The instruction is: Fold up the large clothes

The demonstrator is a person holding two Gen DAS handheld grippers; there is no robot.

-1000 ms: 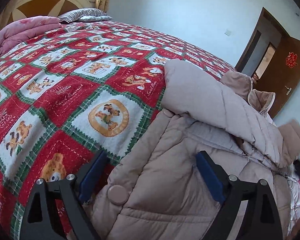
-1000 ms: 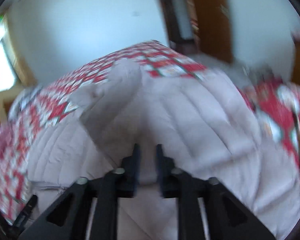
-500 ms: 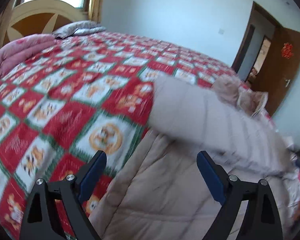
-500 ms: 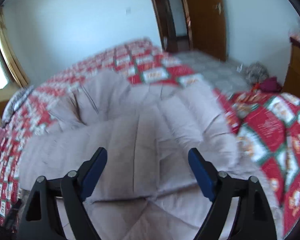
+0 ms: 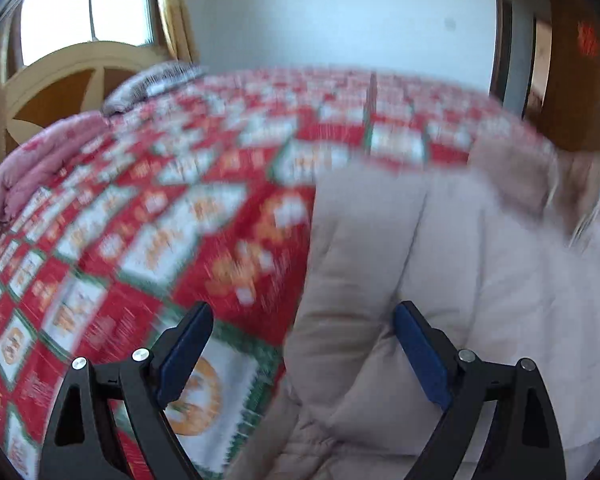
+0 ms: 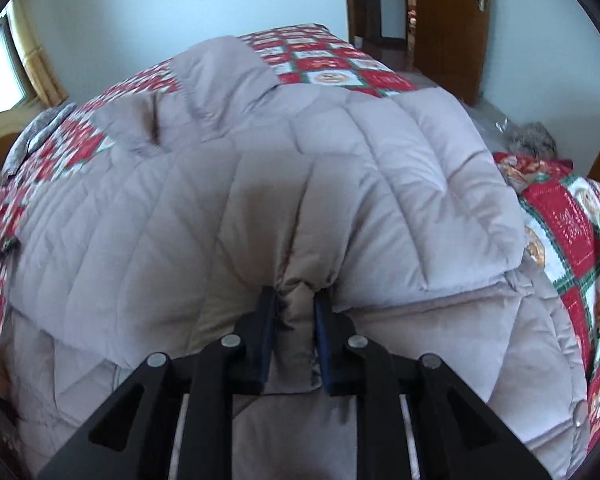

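Observation:
A large beige quilted coat (image 6: 300, 140) lies spread on the bed's red and green checked bedspread (image 6: 571, 220). My right gripper (image 6: 295, 296) is closing its jaws on a bunched fold at the coat's near edge, and the blue pads (image 6: 268, 320) squeeze the fabric between them. In the blurred left wrist view the coat (image 5: 439, 260) fills the right half, with bedspread (image 5: 160, 220) to its left. My left gripper (image 5: 303, 312) stands wide open above the coat's left edge, with nothing gripped.
A folded pink quilt (image 5: 40, 172), a striped pillow (image 5: 152, 84) and a cream headboard (image 5: 60, 80) are at the bed's far left. A brown door (image 6: 447, 20) stands open beyond the bed. A grey bundle (image 6: 531, 140) lies past the coat's right side.
My right gripper opened wide, dropped toward the coat's near edge and closed on a fold. My left gripper, still open, swung along the coat; the window and headboard have come into view.

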